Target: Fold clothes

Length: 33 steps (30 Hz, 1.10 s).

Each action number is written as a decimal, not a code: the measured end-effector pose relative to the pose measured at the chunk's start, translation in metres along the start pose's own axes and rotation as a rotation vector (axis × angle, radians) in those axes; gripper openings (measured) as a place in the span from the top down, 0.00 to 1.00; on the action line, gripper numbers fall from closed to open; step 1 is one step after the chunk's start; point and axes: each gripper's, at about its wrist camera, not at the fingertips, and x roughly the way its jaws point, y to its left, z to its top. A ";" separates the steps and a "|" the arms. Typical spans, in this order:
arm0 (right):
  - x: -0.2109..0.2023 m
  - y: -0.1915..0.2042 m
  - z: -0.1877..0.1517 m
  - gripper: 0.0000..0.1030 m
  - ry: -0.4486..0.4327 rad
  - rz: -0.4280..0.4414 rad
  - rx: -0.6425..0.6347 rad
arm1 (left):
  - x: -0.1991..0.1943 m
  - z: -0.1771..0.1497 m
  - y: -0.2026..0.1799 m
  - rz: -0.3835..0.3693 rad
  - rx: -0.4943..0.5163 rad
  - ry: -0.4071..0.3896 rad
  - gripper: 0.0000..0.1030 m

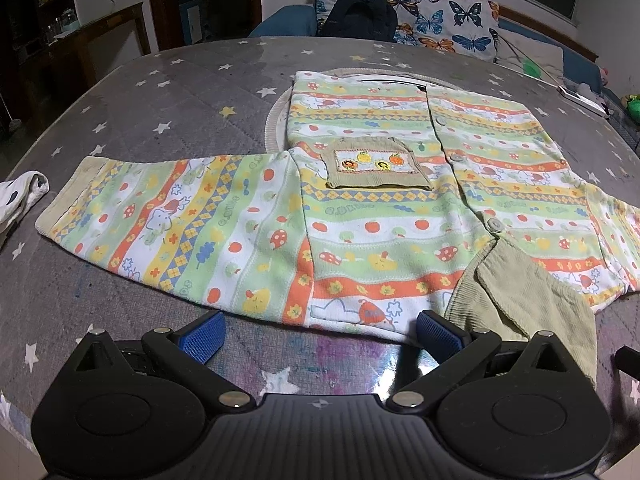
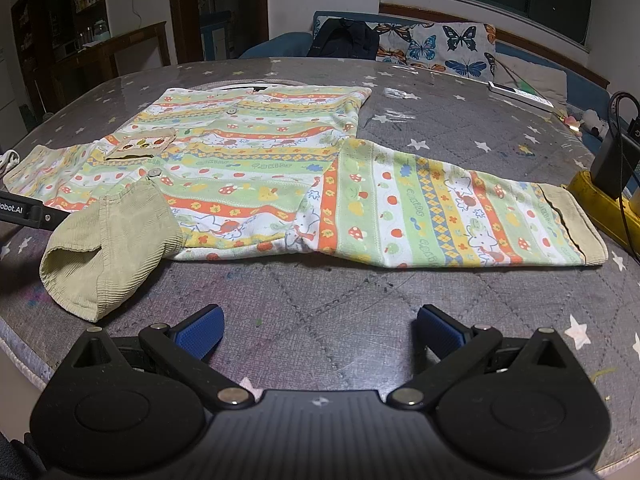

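Observation:
A child's striped cardigan (image 1: 384,208) with orange, green and yellow bands lies flat on the star-print table (image 1: 160,104), sleeves spread out. Its olive corduroy collar (image 1: 520,292) points toward me. A small pocket (image 1: 376,164) sits on the chest. My left gripper (image 1: 316,334) is open and empty, just short of the near edge by the left sleeve (image 1: 168,216). In the right wrist view the cardigan (image 2: 260,168) lies ahead, its right sleeve (image 2: 460,212) stretched to the right, the collar (image 2: 108,240) at left. My right gripper (image 2: 320,330) is open and empty over bare table.
A white dotted cloth (image 1: 20,196) lies at the table's left edge. A yellow block with a black device and cable (image 2: 608,184) stands at the right edge. A white remote (image 2: 524,98) lies far right. A butterfly-print sofa (image 2: 440,48) and dark bag (image 1: 360,16) are behind the table.

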 end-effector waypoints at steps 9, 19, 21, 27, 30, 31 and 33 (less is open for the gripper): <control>0.000 0.000 0.000 0.00 0.000 0.000 -0.001 | 0.000 0.000 0.001 -0.003 0.002 -0.001 0.00; 0.000 0.000 0.000 0.00 0.000 0.001 -0.001 | 0.000 0.000 0.000 -0.002 0.003 -0.002 0.00; 0.000 0.000 0.000 0.00 0.000 0.001 -0.001 | 0.000 0.000 0.000 -0.002 0.005 -0.002 0.00; -0.001 0.000 0.000 0.00 -0.003 0.000 -0.002 | 0.000 0.001 0.000 -0.002 0.005 0.009 0.00; -0.001 0.000 0.001 0.00 -0.004 0.000 -0.002 | 0.000 0.000 0.000 -0.002 0.005 0.007 0.00; -0.001 0.000 0.001 0.00 -0.004 0.000 -0.002 | 0.000 0.000 0.000 -0.002 0.005 0.006 0.00; -0.001 0.000 0.001 0.00 -0.005 0.000 -0.002 | 0.000 -0.001 0.000 -0.002 0.005 0.004 0.00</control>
